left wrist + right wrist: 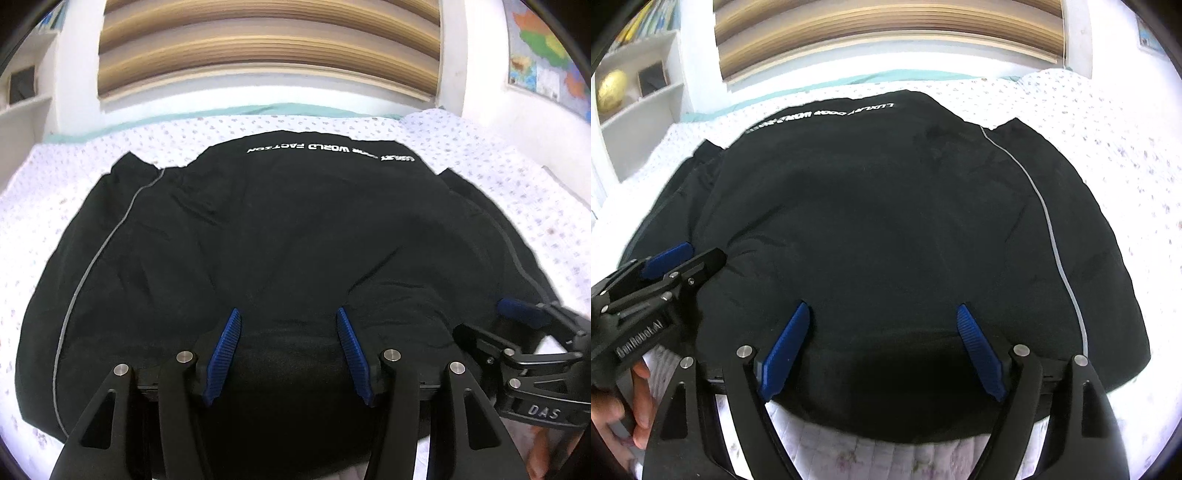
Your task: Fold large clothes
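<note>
Left gripper (288, 354): jaws roughly half apart, blue pads hanging over the near hem of the black garment (277, 240), nothing pinched between them. Right gripper (882, 350): jaws spread wider, also over the near hem, pads clear of the cloth as far as can be seen; nothing held.

Garment lies spread on the floral bedsheet (480, 147), filling the centre of both views. White lettering (332, 149) runs along its far edge at 12 o'clock. One grey piping line (92, 258) curves down the side at 9 o'clock in the left view; the other, paler one (1052, 229) sits at 3 o'clock in the right view. Sleeves appear already tucked under or behind the body; cannot tell for certain.

Step in hand, judged: take the near hem at two points and carry it toward the lettered edge. To do it well, lower both pad pairs onto the hem, catch all layers, close evenly, lift together so the fold line stays straight.

Surroundings: striped blind (266, 48) at 12, white shelving (639, 92) at 10, a map poster (546, 62) at 2. Grippers sit close side by side; they could knock together. Puckers near the hem may bunch.
</note>
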Demonstrator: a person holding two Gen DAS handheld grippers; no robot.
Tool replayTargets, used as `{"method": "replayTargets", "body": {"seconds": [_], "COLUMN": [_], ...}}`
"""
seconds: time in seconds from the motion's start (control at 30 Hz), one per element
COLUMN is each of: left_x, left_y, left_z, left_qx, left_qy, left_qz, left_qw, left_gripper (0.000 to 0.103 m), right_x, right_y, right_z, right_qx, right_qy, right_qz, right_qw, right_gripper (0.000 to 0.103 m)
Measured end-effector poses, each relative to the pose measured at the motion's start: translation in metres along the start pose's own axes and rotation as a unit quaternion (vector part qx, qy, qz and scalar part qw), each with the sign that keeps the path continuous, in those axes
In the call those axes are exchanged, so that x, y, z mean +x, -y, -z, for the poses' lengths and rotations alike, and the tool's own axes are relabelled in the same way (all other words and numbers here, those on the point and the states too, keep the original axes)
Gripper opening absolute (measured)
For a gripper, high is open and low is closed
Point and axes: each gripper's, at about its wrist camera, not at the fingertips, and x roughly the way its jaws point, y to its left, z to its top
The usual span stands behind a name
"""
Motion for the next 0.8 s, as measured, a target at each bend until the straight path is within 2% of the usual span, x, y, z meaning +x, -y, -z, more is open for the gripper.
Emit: {"method": "replayTargets", "body": {"seconds": [0.13,0.17,0.27,0.33,0.47,0.57,0.67,0.77,0.8], "left_x": [-0.032,-0.046,-0.073,-0.086,-0.107,-0.111,-0.096,-0.106,-0.109], "left_y": [-0.011,-0.014,-0.024,-0.035,-0.069,-0.097,-0.124,-0.128,-0.126], "left_z": [0.003,0.005,0.012,0.017,0.033,0.059,0.098,0.113,0.112], "left_qx": [0.004,0.019,0.056,0.059,0.020,-0.023,-0.092,-0.101,-0.098], "left_qy": [-0.014,-0.014,-0.011,-0.016,-0.029,-0.051,-0.097,-0.064,-0.069], "left_qz": [0.031,0.024,-0.006,-0.009,-0.005,-0.006,-0.006,0.011,0.009], "left_qw": [0.9994,0.9994,0.9983,0.9981,0.9994,0.9984,0.9909,0.9928,0.9928], "left_gripper": [0.057,0.057,0.069,0.070,0.071,0.079,0.079,0.079,0.079], "right_x": [-0.017,-0.021,-0.031,-0.040,-0.052,-0.053,-0.059,-0.061,-0.062], "right_y": [0.020,0.023,0.025,0.022,0.021,0.030,0.040,0.043,0.044], "right_z": [0.010,0.013,0.024,0.031,0.052,0.071,0.082,0.082,0.082], "right_qx": [0.031,0.037,0.033,0.020,0.005,0.010,0.032,0.046,0.046], "right_qy": [0.005,0.004,-0.007,-0.016,-0.041,-0.061,-0.047,-0.040,-0.039], "right_qz": [-0.054,-0.061,-0.062,-0.051,-0.034,-0.022,-0.025,-0.023,-0.018], "right_qw": [0.998,0.997,0.997,0.998,0.999,0.998,0.998,0.998,0.998], "right_gripper": [0.084,0.084,0.084,0.085,0.089,0.089,0.089,0.089,0.089]}}
